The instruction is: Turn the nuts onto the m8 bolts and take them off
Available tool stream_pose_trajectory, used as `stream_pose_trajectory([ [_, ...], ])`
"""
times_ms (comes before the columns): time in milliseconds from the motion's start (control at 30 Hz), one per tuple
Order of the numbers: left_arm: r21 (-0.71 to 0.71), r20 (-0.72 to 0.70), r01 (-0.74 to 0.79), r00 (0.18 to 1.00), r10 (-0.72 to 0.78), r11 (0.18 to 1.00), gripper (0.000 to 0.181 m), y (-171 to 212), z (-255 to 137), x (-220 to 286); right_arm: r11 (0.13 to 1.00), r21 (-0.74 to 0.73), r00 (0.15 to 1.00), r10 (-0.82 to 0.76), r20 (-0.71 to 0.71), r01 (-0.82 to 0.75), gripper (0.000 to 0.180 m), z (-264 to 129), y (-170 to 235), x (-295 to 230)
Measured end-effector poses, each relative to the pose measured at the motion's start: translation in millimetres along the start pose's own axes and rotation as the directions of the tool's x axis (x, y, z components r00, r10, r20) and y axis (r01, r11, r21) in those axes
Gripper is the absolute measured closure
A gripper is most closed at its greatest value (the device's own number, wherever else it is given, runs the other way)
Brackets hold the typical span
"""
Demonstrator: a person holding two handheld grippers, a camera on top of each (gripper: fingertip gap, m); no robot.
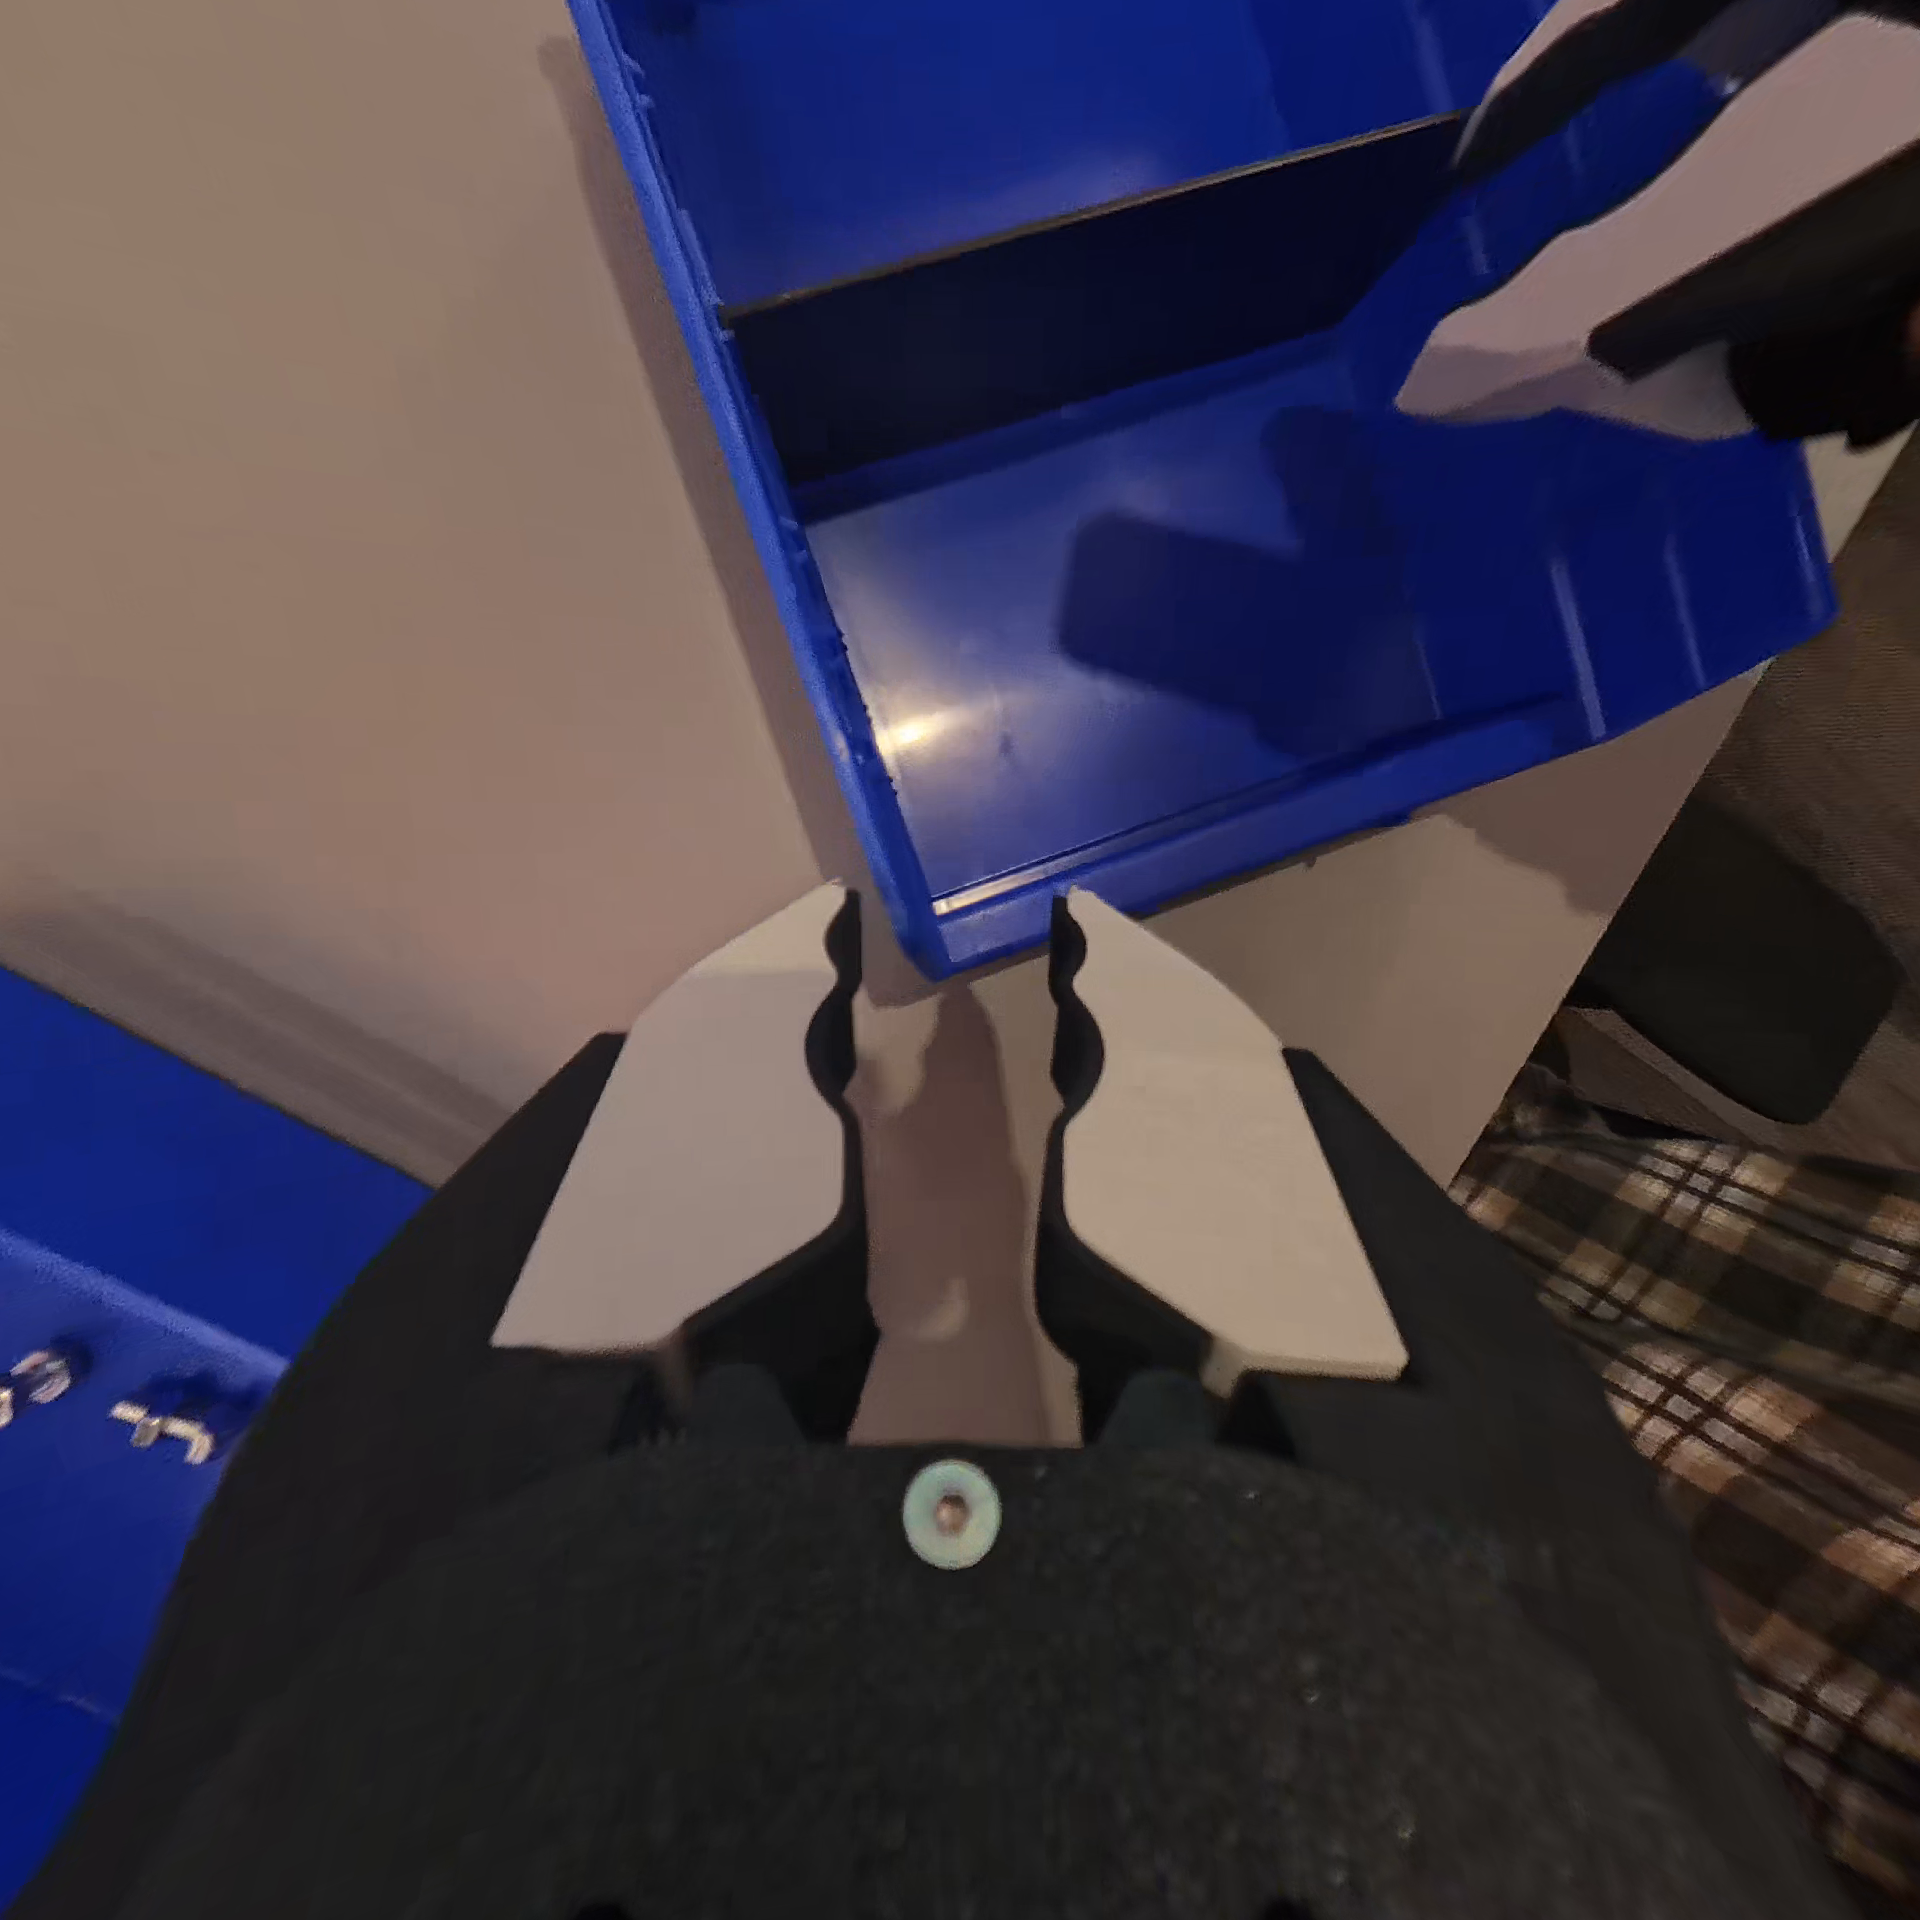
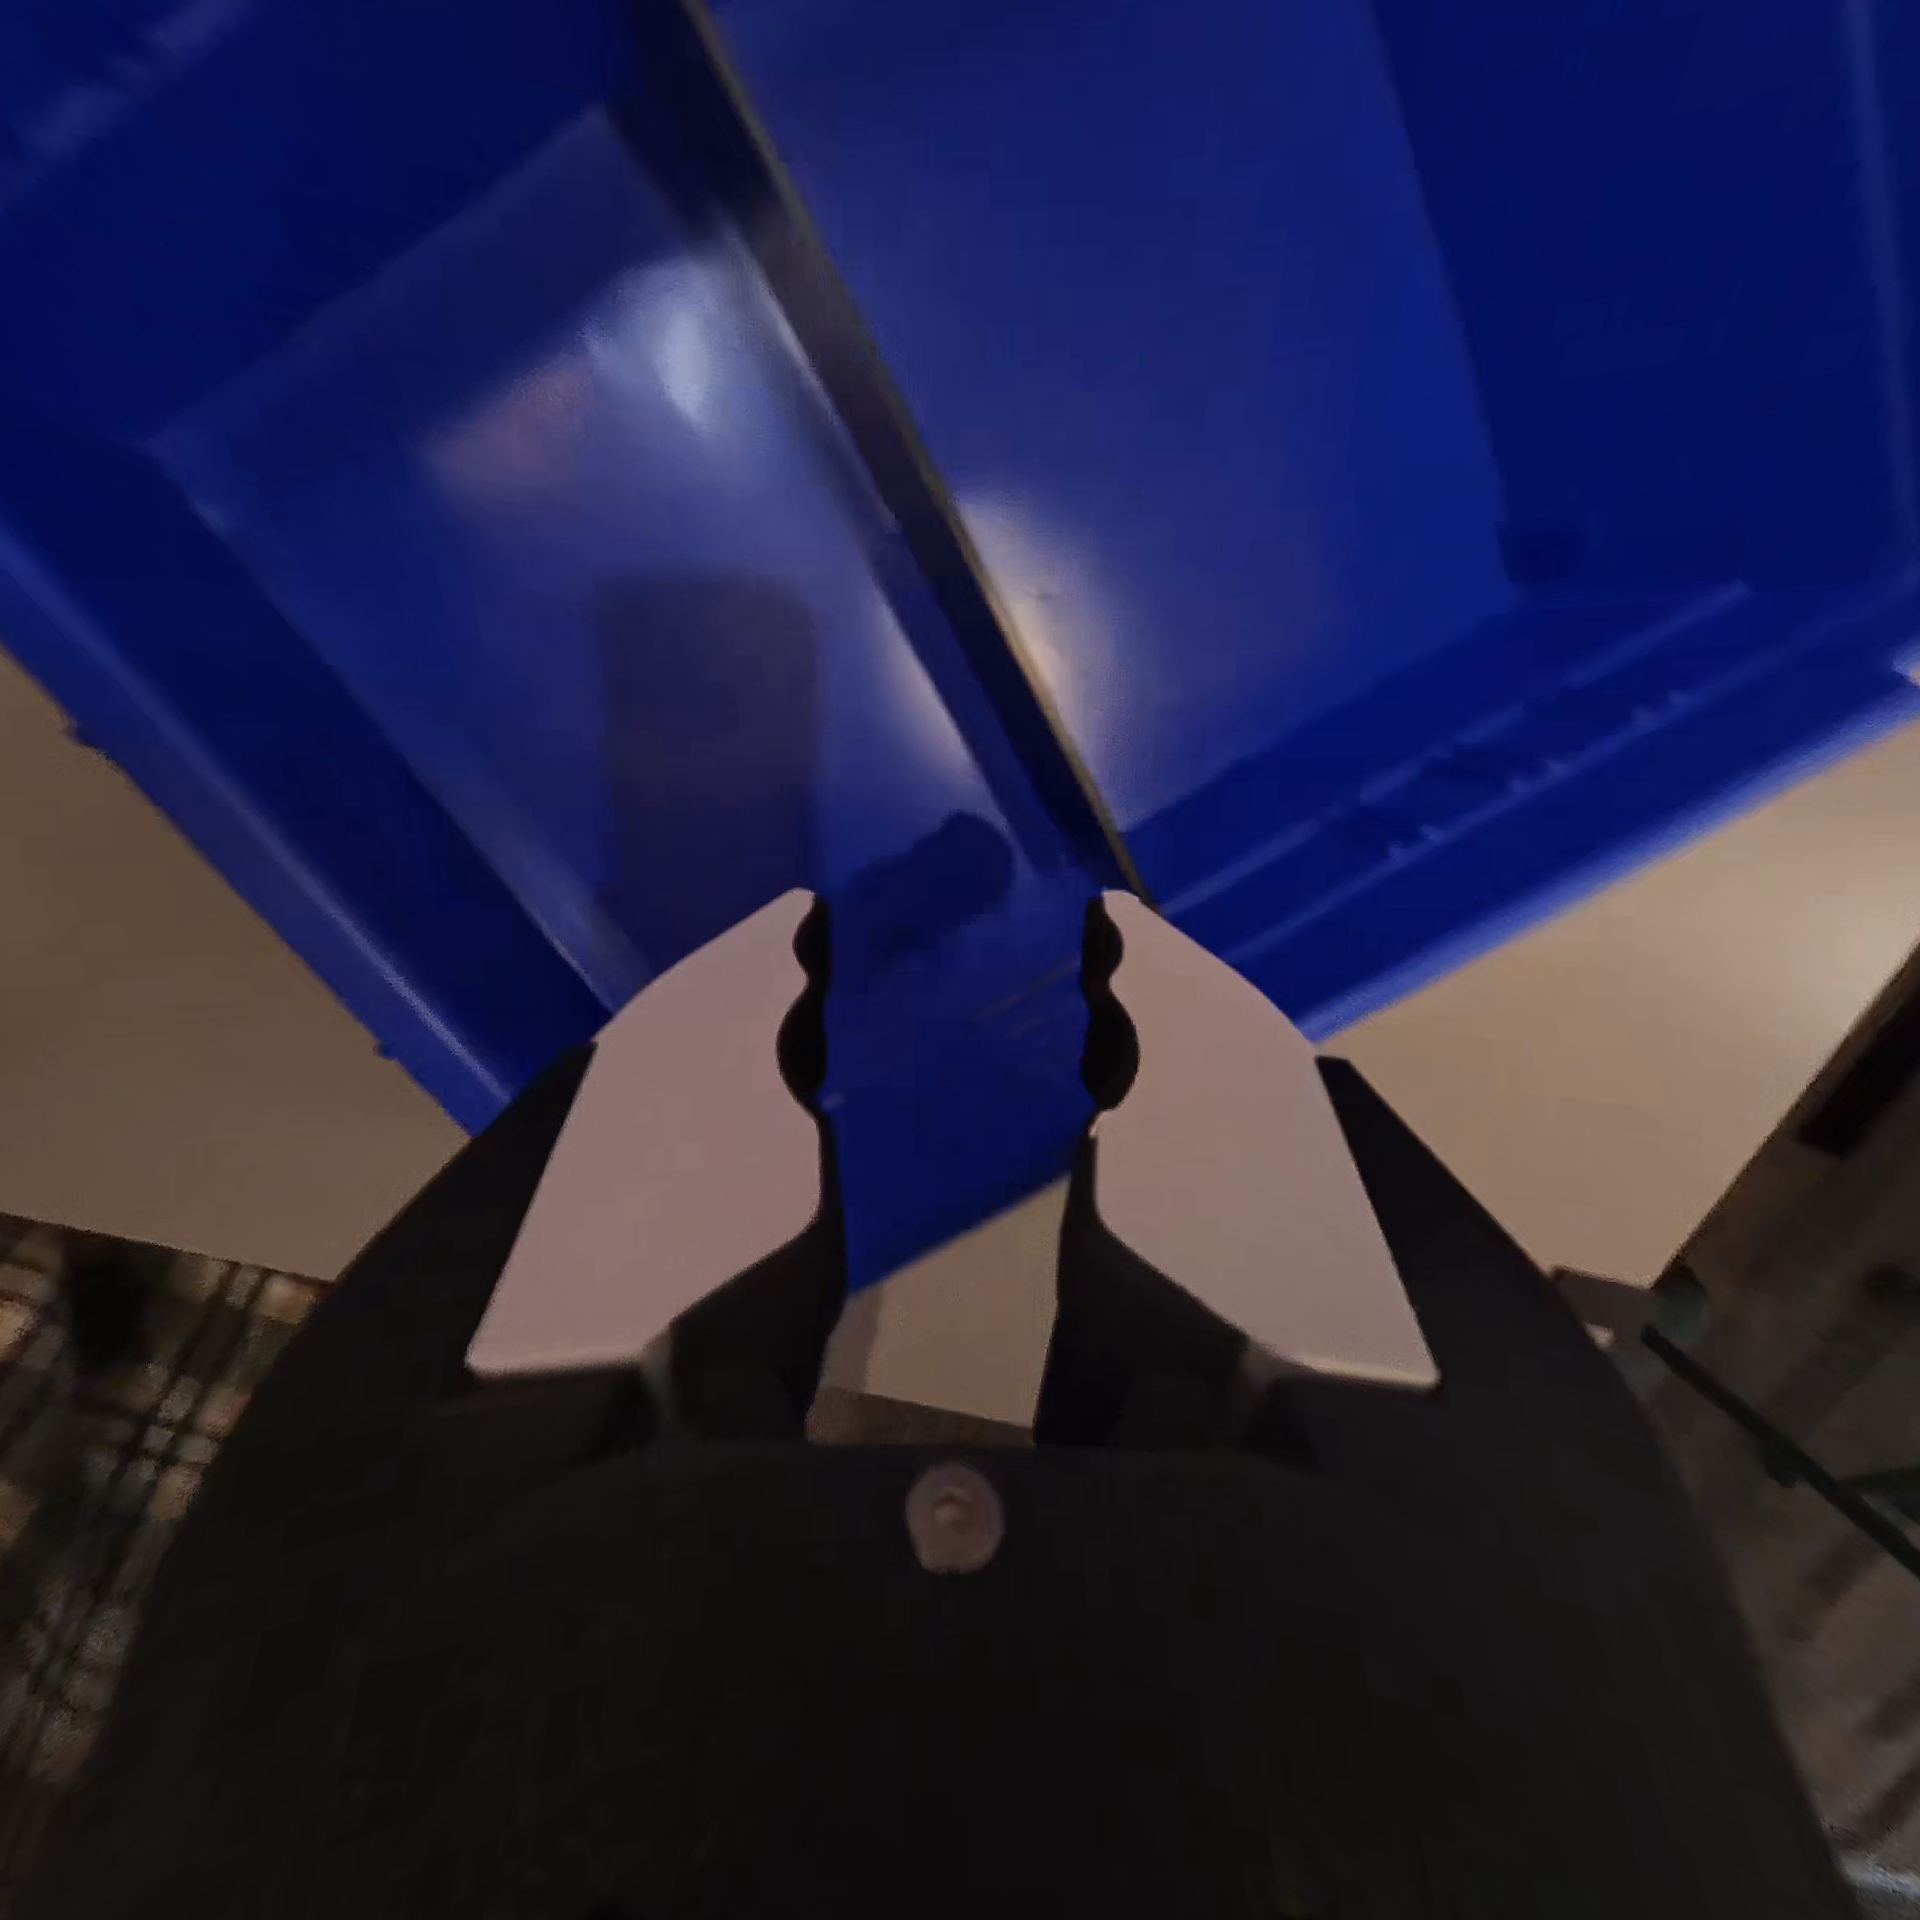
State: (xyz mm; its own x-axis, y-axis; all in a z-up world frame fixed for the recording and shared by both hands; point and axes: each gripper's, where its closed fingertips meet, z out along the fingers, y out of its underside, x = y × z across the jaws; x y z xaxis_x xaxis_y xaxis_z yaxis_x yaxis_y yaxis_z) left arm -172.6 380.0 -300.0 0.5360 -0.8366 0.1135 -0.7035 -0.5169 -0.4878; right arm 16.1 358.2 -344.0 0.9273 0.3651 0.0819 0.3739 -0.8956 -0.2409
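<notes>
Judging from these views, the threading work is either not begun or fully cleared away: no nut or bolt sits in either gripper, and the divided blue bin (image 1: 1039, 644) shows bare compartments on both sides of its dark divider (image 1: 1091, 312). The only small metal hardware (image 1: 156, 1423) visible lies in a second blue bin (image 1: 125, 1195) at the near left; whether those pieces are the nuts or bolts is too small to tell. The left gripper (image 1: 956, 914) hovers at the divided bin's near corner, jaws parted, holding nothing. The right gripper (image 2: 948, 925) hangs over that bin near its divider, jaws likewise apart and empty.
</notes>
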Motion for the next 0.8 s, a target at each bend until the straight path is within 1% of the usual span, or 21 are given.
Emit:
stream_pose_trajectory([
  [33, 0.009, 0.002, 0.004, 1.000, -0.004, 1.000, 0.146, -0.1, -3.7, -2.0, 1.000, -0.008, 1.000, 0.014, -0.011, -0.014, 0.143, 0.2, 4.3, 9.4],
  [67, 0.018, 0.002, 0.012, 1.000, -0.012, 1.000, 0.145, -0.2, -7.1, -4.5, 0.999, 0.015, 0.999, 0.033, 0.003, -0.033, 0.143, -2.4, 4.3, 15.1],
  [133, 0.036, 0.004, 0.031, 1.000, -0.031, 0.999, 0.145, -0.3, -12.8, -11.5, 0.997, 0.029, 0.997, 0.071, -0.001, -0.071, 0.157, -6.7, 6.9, 29.4],
  [200, 0.050, 0.003, 0.051, 0.999, -0.051, 0.997, 0.144, 0.9, -17.4, -18.2, 0.996, 0.017, 0.996, 0.087, -0.032, -0.087, 0.158, -6.7, 11.7, 42.9],
  [367, 0.063, 0.002, 0.075, 0.997, -0.075, 0.995, 0.142, 8.3, -24.5, -29.0, 0.991, -0.064, 0.987, 0.107, -0.121, -0.115, 0.144, 0.4, 25.7, 73.2],
  [433, 0.066, 0.000, 0.082, 0.997, -0.082, 0.994, 0.142, 11.3, -26.4, -32.0, 0.987, -0.077, 0.984, 0.128, -0.120, -0.138, 0.138, 2.2, 27.5, 82.7],
  [467, 0.070, -0.002, 0.085, 0.996, -0.086, 0.994, 0.141, 12.4, -27.6, -33.4, 0.986, -0.074, 0.985, 0.140, -0.100, -0.148, 0.130, 1.3, 27.0, 83.8],
  [567, 0.084, -0.006, 0.092, 0.996, -0.092, 0.992, 0.141, 15.9, -30.8, -37.9, 0.981, -0.035, 0.980, 0.190, -0.053, -0.192, 0.116, -16.6, 25.9, 84.4],
  [600, 0.087, -0.009, 0.095, 0.996, -0.094, 0.992, 0.141, 17.3, -31.5, -39.6, 0.978, -0.010, 0.976, 0.205, -0.068, -0.206, 0.112, -25.6, 26.2, 88.8],
  [633, 0.090, -0.013, 0.098, 0.995, -0.097, 0.991, 0.141, 18.6, -32.2, -41.1, 0.975, 0.003, 0.970, 0.221, -0.102, -0.222, 0.103, -33.6, 29.5, 95.8],
  [700, 0.097, -0.024, 0.107, 0.994, -0.105, 0.990, 0.140, 20.8, -32.6, -44.0, 0.968, -0.011, 0.960, 0.248, -0.127, -0.251, 0.103, -40.3, 41.0, 103.0],
  [800, 0.100, -0.042, 0.112, 0.993, -0.108, 0.989, 0.138, 23.4, -31.0, -46.5, 0.946, -0.100, 0.948, 0.298, -0.114, -0.309, 0.104, -29.7, 64.8, 103.8],
])
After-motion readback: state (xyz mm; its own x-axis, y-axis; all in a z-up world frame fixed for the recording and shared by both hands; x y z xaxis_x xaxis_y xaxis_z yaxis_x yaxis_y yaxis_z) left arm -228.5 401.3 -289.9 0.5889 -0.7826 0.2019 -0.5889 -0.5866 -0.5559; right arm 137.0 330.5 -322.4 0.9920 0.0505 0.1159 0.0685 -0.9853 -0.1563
